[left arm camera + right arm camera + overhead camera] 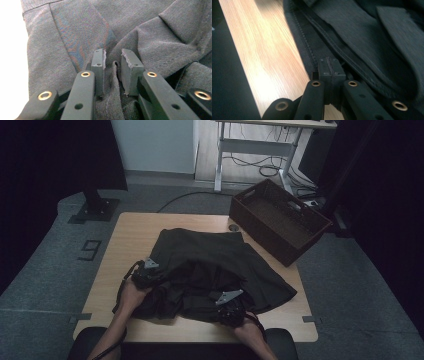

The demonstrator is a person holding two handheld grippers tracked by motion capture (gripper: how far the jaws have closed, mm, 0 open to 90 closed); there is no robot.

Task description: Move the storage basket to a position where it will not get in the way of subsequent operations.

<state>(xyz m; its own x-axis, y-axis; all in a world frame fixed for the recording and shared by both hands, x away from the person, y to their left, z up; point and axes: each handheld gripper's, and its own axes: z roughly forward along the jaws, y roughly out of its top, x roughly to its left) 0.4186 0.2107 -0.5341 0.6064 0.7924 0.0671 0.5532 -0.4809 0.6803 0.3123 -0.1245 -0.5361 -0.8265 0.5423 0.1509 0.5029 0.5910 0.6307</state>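
Dark garment (210, 270) on table (130, 240), left claw (113, 65) narrowly pinching a fold, right claw (329, 67) closed, seemingly empty.

Dark grey-black skirt (210, 270) – rumpled, spread flat across mid-table, near hem bunched w/ folds; stitched seam edge (312, 52) lies along the bare wood.

Left gripper (112, 62): two black jaw arms carrying grey rectangular pads (98, 67) with frayed inner edges — brass-ringed screw holes along each arm. Right gripper (329, 68): same black arms, brass rings, dark pads. From the high view, a grey three-cornered plate (229, 296) tops each body; black cable trails behind. Forearms bare — no sleeves.
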